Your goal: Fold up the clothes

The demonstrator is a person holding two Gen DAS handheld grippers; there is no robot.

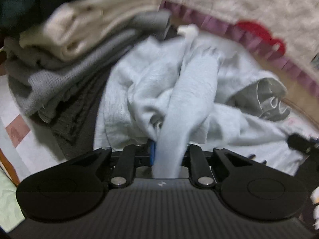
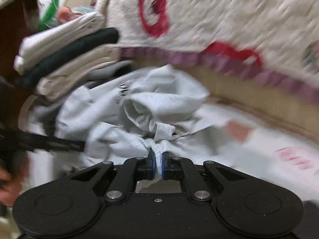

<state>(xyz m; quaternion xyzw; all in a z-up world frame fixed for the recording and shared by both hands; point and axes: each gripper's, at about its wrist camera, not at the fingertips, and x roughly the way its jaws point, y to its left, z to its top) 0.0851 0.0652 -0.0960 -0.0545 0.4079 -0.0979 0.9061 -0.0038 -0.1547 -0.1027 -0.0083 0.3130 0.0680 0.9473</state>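
1. Pale blue-grey sweatshirt (image 2: 159, 107) lies crumpled on a white printed bed sheet (image 2: 269, 139), in front of a quilt (image 2: 229, 16) with red shapes and a purple edge.
2. Right claw (image 2: 158, 166) pinches a hemmed fold of the sweatshirt; left claw (image 1: 169, 155) is closed on a strip of it.
3. Left of the sweatshirt rises a stack of folded clothes (image 1: 79, 45); a grey garment (image 1: 263, 99) lies to its right.
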